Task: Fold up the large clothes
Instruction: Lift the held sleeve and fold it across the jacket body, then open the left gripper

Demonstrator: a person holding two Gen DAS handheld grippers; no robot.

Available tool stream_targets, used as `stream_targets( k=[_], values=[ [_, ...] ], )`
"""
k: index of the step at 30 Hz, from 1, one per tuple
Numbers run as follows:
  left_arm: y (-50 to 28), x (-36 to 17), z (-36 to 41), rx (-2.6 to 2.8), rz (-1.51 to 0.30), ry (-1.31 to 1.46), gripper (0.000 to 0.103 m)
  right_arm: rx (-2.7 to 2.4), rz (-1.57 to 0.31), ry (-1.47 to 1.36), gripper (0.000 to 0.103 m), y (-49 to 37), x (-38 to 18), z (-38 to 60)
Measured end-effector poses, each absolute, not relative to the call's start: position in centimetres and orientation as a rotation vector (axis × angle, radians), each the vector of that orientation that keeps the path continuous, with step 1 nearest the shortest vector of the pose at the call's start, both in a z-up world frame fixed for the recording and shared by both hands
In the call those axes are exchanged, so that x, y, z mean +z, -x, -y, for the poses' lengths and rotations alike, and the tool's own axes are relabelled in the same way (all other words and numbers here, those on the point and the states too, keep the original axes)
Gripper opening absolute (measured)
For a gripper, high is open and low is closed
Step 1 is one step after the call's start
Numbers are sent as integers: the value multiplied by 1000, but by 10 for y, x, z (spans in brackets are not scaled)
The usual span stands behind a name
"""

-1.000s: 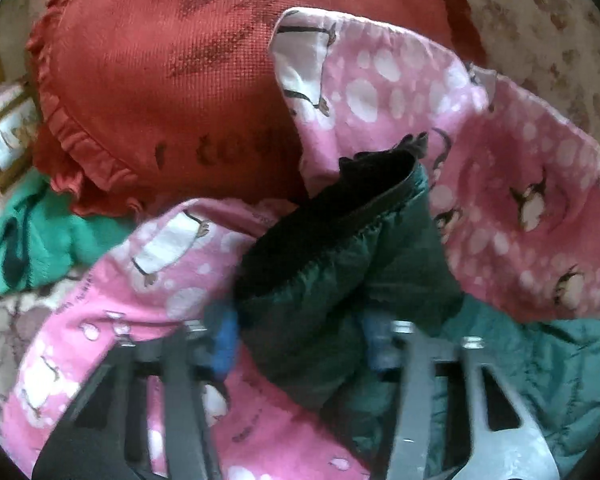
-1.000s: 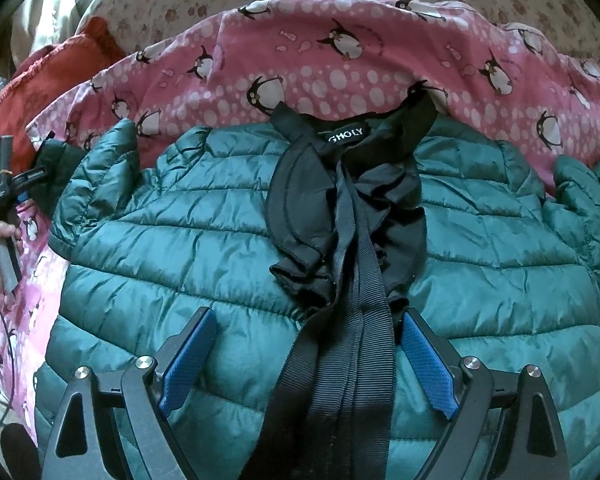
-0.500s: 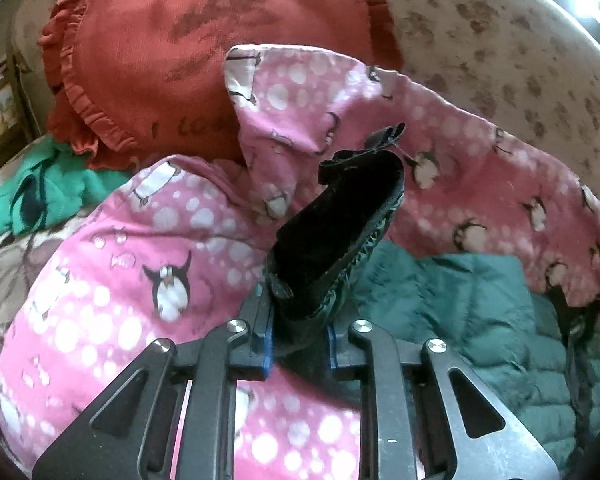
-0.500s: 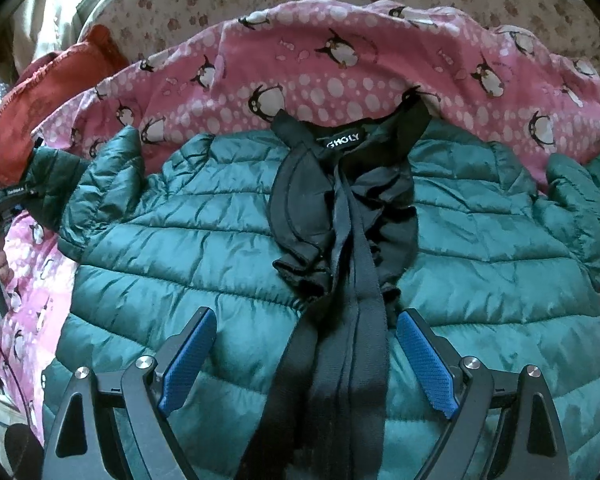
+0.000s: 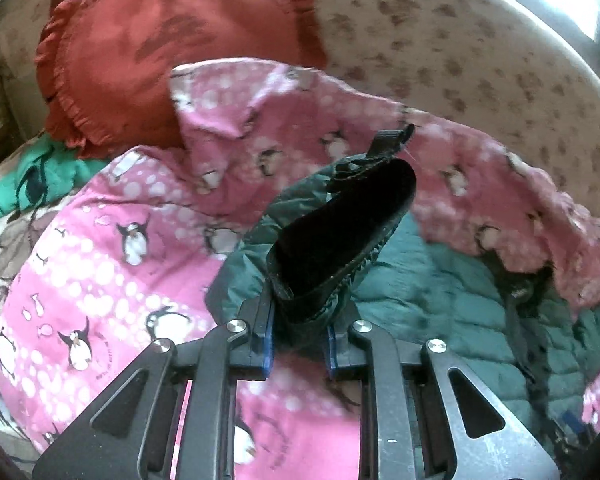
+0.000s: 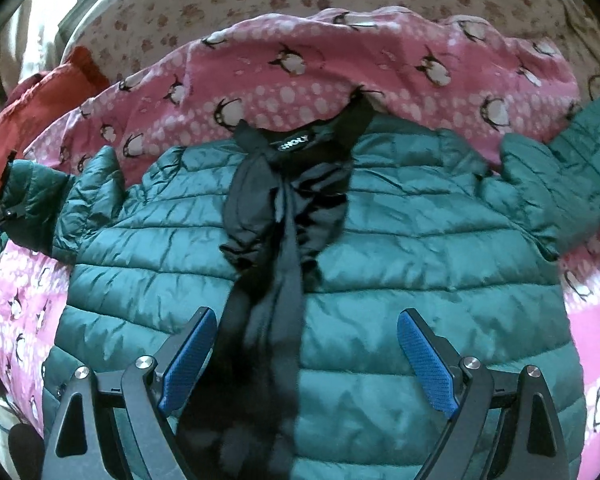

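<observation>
Pinching sleeve cuff (image 5: 340, 240) of green puffer jacket (image 6: 340, 248), left claw (image 5: 298, 344) is clamped shut for folding inward; right claw (image 6: 304, 360) is held wide open, empty, above jacket body w/ black strap (image 6: 276, 320) between fingers.

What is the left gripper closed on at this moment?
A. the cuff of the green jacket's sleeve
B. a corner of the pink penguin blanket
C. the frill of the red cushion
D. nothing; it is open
A: in the left wrist view, the left gripper pinches the dark green sleeve cuff above the pink penguin blanket.
</observation>
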State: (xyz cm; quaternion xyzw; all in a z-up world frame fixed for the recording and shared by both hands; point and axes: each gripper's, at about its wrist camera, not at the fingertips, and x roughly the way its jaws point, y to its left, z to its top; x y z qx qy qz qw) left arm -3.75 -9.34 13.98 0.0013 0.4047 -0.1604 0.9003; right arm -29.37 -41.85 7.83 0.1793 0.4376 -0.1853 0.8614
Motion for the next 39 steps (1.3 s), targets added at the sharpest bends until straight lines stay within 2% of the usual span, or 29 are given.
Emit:
stream_targets(
  k=[10, 39],
  values=[
    [93, 168, 147, -487, -828, -35, 18, -405, -888, -422, 91, 318, 86, 431],
    [192, 147, 311, -769, -924, -153, 18, -492, -850, -529, 91, 365, 89, 481]
  ],
)
